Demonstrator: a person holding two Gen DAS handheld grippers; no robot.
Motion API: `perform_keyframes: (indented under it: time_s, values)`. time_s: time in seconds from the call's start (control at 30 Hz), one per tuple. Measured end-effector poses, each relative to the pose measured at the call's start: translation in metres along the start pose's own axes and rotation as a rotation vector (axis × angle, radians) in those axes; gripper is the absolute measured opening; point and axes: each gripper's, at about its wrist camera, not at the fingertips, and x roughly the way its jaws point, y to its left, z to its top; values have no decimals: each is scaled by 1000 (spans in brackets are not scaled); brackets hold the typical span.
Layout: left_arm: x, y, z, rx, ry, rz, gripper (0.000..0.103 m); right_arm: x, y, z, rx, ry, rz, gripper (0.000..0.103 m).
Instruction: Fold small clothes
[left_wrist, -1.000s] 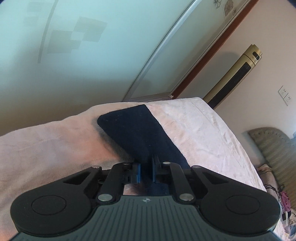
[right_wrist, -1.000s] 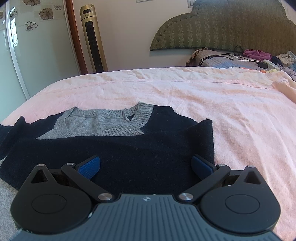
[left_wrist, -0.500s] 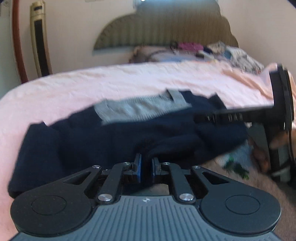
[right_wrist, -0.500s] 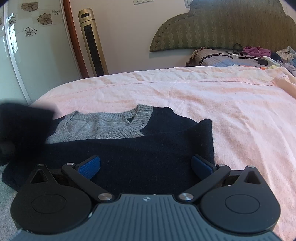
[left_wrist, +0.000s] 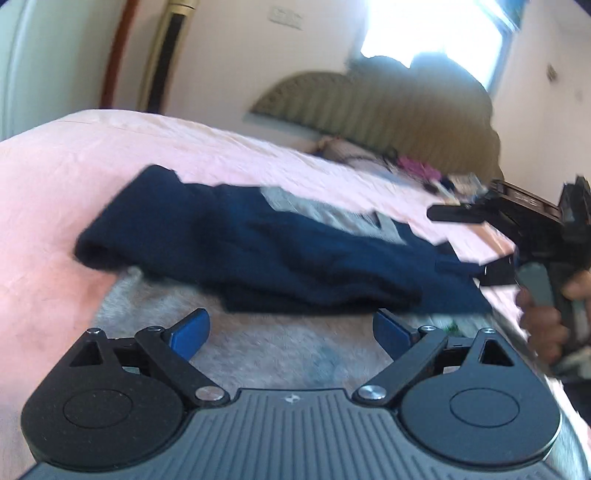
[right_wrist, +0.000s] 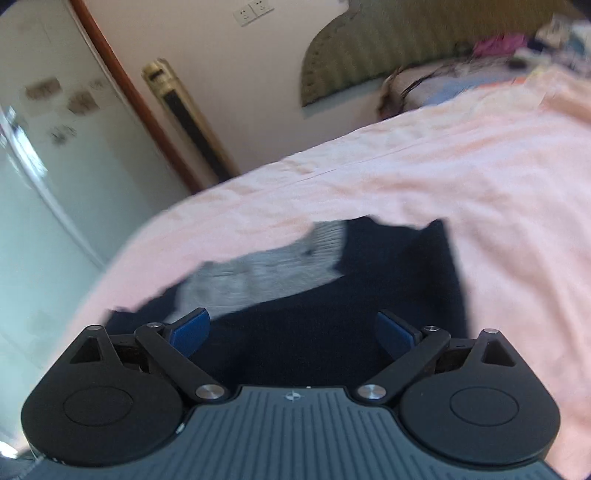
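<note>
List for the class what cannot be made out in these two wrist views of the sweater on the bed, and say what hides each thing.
- Sweater hem, right wrist view: hidden behind the open right claw.
- Grey collar knit, right wrist view: smeared by motion blur.
- Clutter by the headboard, left wrist view: too blurred to name.
- Right claw's tips, left wrist view: blurred, so contact with the sweater cannot be told.
- Left claw: open, empty.

Daylight floods both views. In the left wrist view a window (left_wrist: 436, 33) at far right is blown out to white glare, and the headboard (left_wrist: 369, 107) below it is smeared. Motion blur softens the navy sweater (left_wrist: 258, 251) and the pink bedsheet (right_wrist: 443, 177). Fisheye distortion bends the door frame (right_wrist: 122, 85) at far left. Near gripper parts stay sharp.
</note>
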Motion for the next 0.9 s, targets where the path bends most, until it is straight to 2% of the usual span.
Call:
perform_keyframes:
  time_s: [0.03,0.07,0.13,0.2,0.23,0.27,0.3,0.33,0.43,0.53,0.6,0.73,0.77,0.83,0.87,0.9]
  values:
    - [3,2,1,-13,17,7,96,4,5,-1,51,61,73,90]
    - [3,3,2,-23,27,3,96,12,11,-2,76,125,111,86]
    - [2,5,2,-31,17,-5,96,35,27,-7,54,253,99,82]
    - [2,5,2,-31,17,-5,96,50,35,-11,24,298,60,66]
    - [2,5,1,-32,17,-6,96,55,39,-12,14,298,54,63]
    - [2,6,1,-34,16,-7,96,58,41,-12,7,296,53,53]
    - [2,6,1,-36,15,-8,96,61,44,-13,-6,299,44,20]
    - [3,7,1,-39,14,-11,96,63,47,-13,-27,302,27,13]
    - [2,8,1,-47,13,-18,96,48,59,-3,-104,239,52,13]
    - [3,10,1,-48,13,-22,97,19,64,24,-157,166,83,13]
    - [3,10,0,-49,13,-22,97,6,57,38,-205,148,37,13]
    - [3,10,0,-48,13,-24,98,2,2,49,-184,170,-155,13]
    - [3,10,-1,-45,14,-23,98,2,-11,47,-165,172,-175,13]
    - [3,9,0,-38,18,-17,98,2,-29,39,-125,169,-157,13]
    - [1,8,1,-30,21,-8,98,3,-35,34,-104,160,-148,17]
    - [-2,7,6,-15,17,5,98,2,-39,32,-84,145,-154,29]
